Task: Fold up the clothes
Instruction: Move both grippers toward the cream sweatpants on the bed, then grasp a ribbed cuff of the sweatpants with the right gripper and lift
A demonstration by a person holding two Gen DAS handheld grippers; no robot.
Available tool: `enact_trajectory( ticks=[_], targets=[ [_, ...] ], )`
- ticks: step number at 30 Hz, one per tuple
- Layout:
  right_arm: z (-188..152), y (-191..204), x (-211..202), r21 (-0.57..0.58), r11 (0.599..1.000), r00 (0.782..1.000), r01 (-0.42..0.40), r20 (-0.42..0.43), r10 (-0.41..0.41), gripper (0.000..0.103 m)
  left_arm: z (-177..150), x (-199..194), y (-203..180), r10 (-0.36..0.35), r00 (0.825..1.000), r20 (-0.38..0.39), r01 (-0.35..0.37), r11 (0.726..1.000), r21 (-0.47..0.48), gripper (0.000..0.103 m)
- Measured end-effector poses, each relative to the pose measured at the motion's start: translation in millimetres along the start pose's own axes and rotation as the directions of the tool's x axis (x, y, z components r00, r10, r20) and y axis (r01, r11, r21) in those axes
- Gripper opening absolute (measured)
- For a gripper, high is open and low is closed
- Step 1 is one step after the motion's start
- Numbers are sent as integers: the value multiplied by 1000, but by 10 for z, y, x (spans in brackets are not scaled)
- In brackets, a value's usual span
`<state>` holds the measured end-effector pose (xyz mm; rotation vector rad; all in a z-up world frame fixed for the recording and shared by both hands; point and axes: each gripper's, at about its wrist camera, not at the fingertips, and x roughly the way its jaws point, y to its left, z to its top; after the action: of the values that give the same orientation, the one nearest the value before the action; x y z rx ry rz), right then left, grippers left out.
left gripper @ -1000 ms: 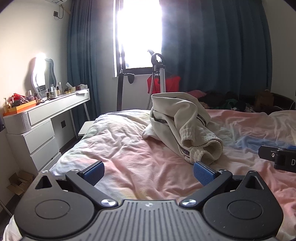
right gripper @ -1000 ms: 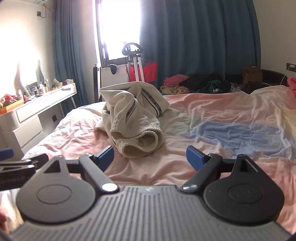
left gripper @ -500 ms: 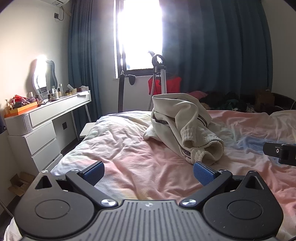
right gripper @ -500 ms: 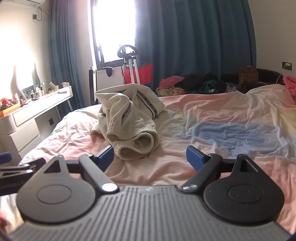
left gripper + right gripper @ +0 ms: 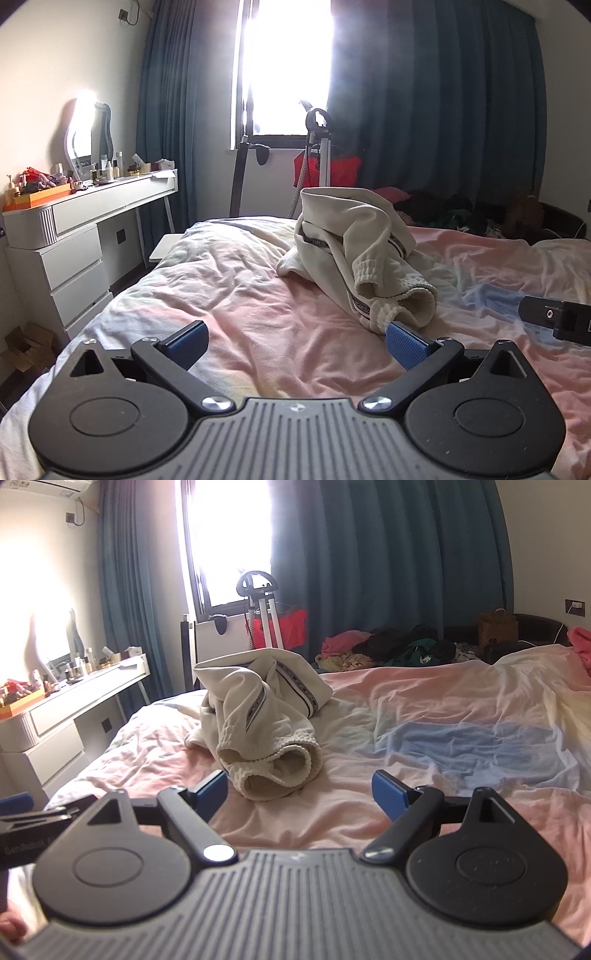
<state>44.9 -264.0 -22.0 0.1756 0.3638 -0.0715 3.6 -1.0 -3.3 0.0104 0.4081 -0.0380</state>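
Item one: we log a cream garment (image 5: 354, 254), crumpled in a heap on the bed (image 5: 258, 317), ribbed cuff toward us, dark-striped trim showing. Left claw (image 5: 295, 341): fingers spread, holding nothing, low over the sheet, its right pad (image 5: 406, 345) just beside the cuff. Right claw (image 5: 299, 794): spread, unladen, the heap just ahead. On the white table (image 5: 110, 199) at left we note an orange tray (image 5: 40, 195) holding small items too blurred to identify, with bottles beside a mirror (image 5: 88, 129).
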Motion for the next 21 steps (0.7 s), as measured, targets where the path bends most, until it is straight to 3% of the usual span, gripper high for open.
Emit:
enact_trajectory(
  ticks=[8, 11, 15, 19, 21],
  targets=[
    [67, -6, 207, -31, 998, 998, -49, -51, 48, 87, 380, 123, -116, -68, 997, 37, 64, 993, 100, 103],
    [195, 45, 434, -47, 994, 992, -97, -90, 92, 84, 387, 276, -55, -60, 998, 36, 54, 989, 141, 103],
    [307, 184, 889, -86, 989, 983, -121, -145, 108, 74, 244, 533, 182, -38, 999, -15, 38, 997, 71, 103],
    [257, 339, 1503, -119, 985, 973, -124, -211, 97, 66, 179, 716, 418, -24, 999, -38, 25, 999, 29, 103],
    [201, 413, 1784, -138, 983, 969, -121, -230, 87, 58, 168, 798, 537, -16, 999, -45, 15, 1000, -10, 103]
  ],
)
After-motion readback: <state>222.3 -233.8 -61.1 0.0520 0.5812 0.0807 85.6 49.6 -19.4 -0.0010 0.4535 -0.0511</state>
